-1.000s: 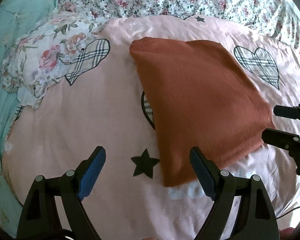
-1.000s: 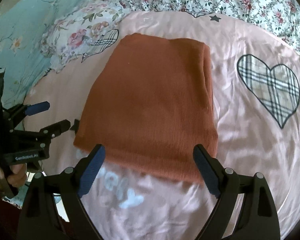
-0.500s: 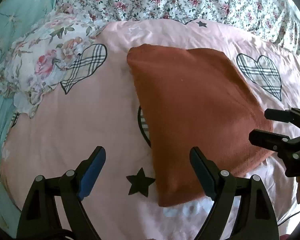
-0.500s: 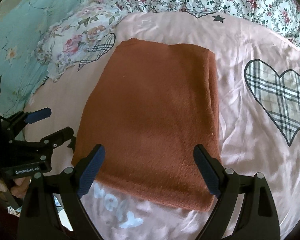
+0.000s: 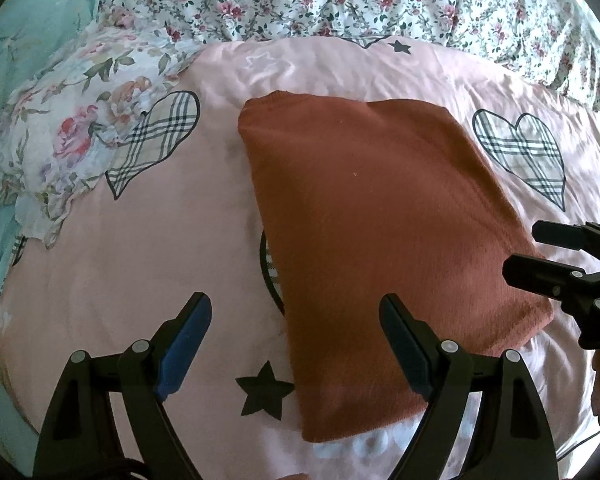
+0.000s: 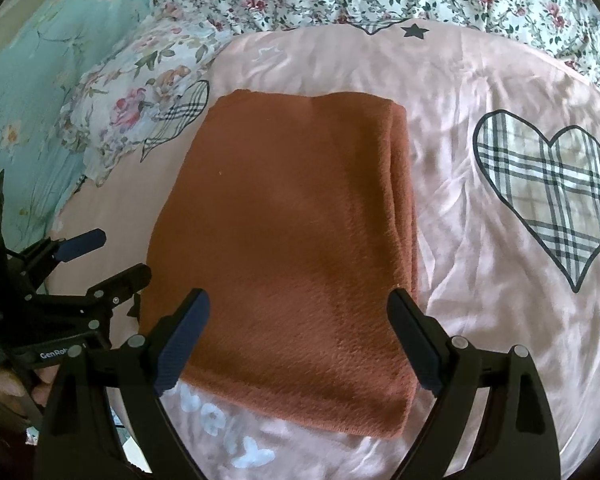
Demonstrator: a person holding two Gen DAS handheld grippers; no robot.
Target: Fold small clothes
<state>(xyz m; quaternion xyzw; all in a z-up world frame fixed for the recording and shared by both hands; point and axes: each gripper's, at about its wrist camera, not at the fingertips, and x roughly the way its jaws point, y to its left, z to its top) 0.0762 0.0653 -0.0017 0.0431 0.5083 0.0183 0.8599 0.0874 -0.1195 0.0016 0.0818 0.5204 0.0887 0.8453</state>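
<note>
The folded rust cloth [image 6: 284, 256] lies flat on the pink sheet [image 6: 480, 280], between plaid hearts. The right gripper [image 6: 298, 312] hovers over its near edge, jaws wide, empty. The left gripper [image 5: 296, 316] straddles its left edge, jaws apart too.
</note>
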